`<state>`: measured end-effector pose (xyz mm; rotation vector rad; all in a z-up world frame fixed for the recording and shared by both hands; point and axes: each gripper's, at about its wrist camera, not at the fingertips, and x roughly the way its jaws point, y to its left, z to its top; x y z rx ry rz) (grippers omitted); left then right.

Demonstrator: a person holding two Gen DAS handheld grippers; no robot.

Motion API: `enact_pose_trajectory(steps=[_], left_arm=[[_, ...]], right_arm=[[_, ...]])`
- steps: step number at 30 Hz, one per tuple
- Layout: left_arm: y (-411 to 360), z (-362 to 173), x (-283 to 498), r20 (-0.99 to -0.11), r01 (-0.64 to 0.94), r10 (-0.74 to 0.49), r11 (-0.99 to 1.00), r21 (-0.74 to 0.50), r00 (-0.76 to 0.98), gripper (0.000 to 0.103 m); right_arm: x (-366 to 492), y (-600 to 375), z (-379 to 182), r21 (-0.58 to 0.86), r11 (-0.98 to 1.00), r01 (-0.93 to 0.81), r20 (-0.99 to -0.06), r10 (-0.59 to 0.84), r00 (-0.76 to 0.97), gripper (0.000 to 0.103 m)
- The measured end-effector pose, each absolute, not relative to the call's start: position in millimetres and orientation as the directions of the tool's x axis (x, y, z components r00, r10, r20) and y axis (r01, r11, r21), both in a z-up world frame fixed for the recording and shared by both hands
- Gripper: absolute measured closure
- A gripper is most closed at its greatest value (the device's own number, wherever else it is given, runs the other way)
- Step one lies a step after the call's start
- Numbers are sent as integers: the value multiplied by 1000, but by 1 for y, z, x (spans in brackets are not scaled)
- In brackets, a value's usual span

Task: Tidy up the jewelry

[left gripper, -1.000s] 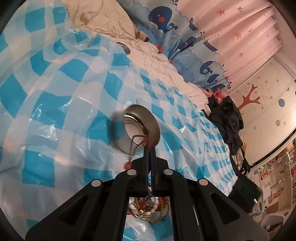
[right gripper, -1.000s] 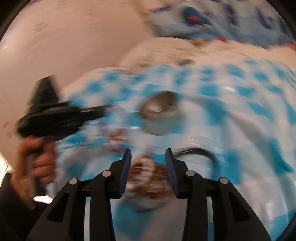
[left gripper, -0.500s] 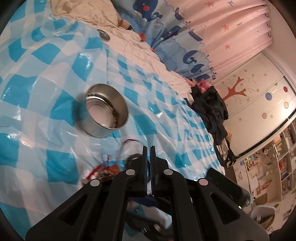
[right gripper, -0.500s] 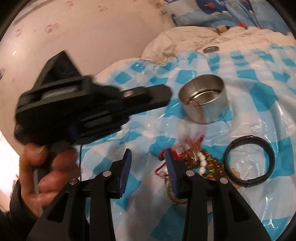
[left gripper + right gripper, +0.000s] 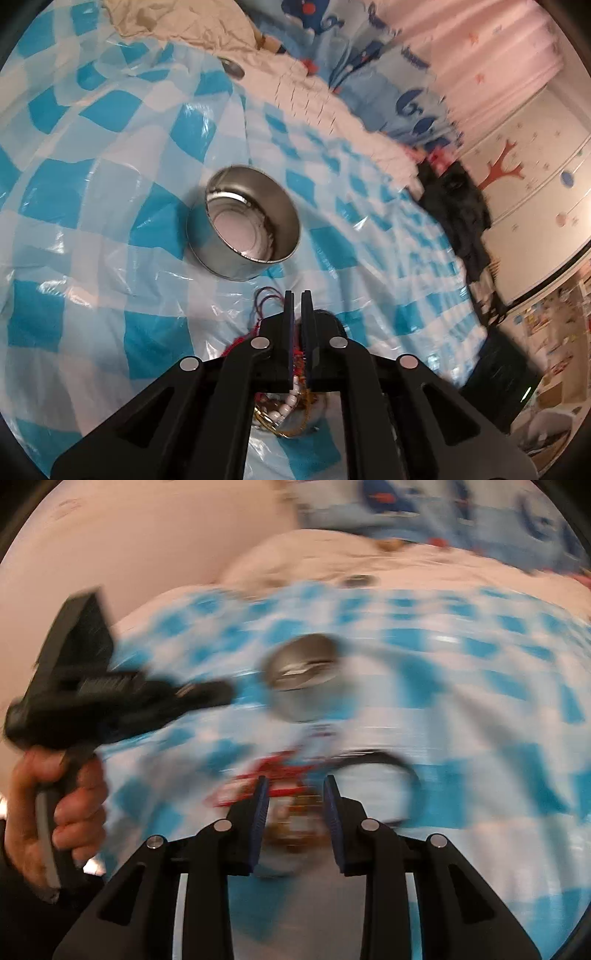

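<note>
Left gripper [image 5: 294,295] hangs over the blue-and-white checked plastic sheet [image 5: 110,206], its jaws drawn in to a narrow slit with nothing visibly caught between the tips. Just beyond those tips sits the round steel tin [image 5: 243,221], upright and open-topped, its shiny floor bare apart from some dark thread-like bits along the inner wall; what they are is hard to tell. On the near side of the tin, right under the left gripper, lies the jewelry pile [image 5: 284,406]: white beads, gold-coloured loops and red cord, mostly hidden by the black gripper body. A thin red-purple cord loop [image 5: 264,299] curls up out of the pile toward the tin, stopping short of its wall.

Over to the right wrist view, and it is heavily smeared. Right gripper [image 5: 294,786] has its jaws standing apart, blue pads facing each other across a clear gap, nothing between them. The red-and-bead pile shows as a blur between and just past the tips, again on the near side of the tin. Beside the pile, away from the person's hand, a black bracelet [image 5: 402,771] lies flat on the sheet. Beyond the tin, a cream quilt [image 5: 332,561] bunches up against the whale-print curtain [image 5: 369,55].
</note>
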<state>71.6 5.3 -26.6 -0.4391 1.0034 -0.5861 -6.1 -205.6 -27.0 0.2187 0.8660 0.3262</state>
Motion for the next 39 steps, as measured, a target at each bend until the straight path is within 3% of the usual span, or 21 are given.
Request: enact_pose_trajectory(steps=[5,11,15,16,18,26,31,32,36,39], left_arm=[[-10,-40,84,-715,230,-594,803,-549,369,84],[19,-33,73,-749,238,-525,851,-468,404,70],[28,-35,68,-756,264,-530,848,-460,385,65],[28,-34,65,-754,283,-534,844,-455,382,64],[22,-31,62,-747,320,-552,831,-455,371,61],[-11,-47,50,-778,413,-544,817,-404,315,56],[-22,-62,48,-810,425,-509,828,-367,291,56],[-23,-64,48,-812,427,-506,828,-363,290,57],[-32,-62,47,-821,458,-479,832,-312,311,94],[-32,-56,45,-812,464,-484,830,-309,325,99]], right_arm=[[10,-234,-35,428,895,-121,-690,411,595,72],[55,-184,-28,220,934,-281,-755,346,558,72],[85,-150,-67,144,907,-397,-853,317,415,73],[83,-146,-73,115,902,-415,-858,301,416,76],[80,-148,-75,85,901,-424,-861,281,423,101],[76,-200,-57,337,895,-292,-778,440,449,101],[76,-209,-40,396,881,-258,-730,472,494,101],[75,-210,-38,401,880,-255,-724,475,500,101],[75,-218,-32,423,873,-241,-706,485,516,101],[76,-223,-32,454,861,-228,-696,503,512,101]])
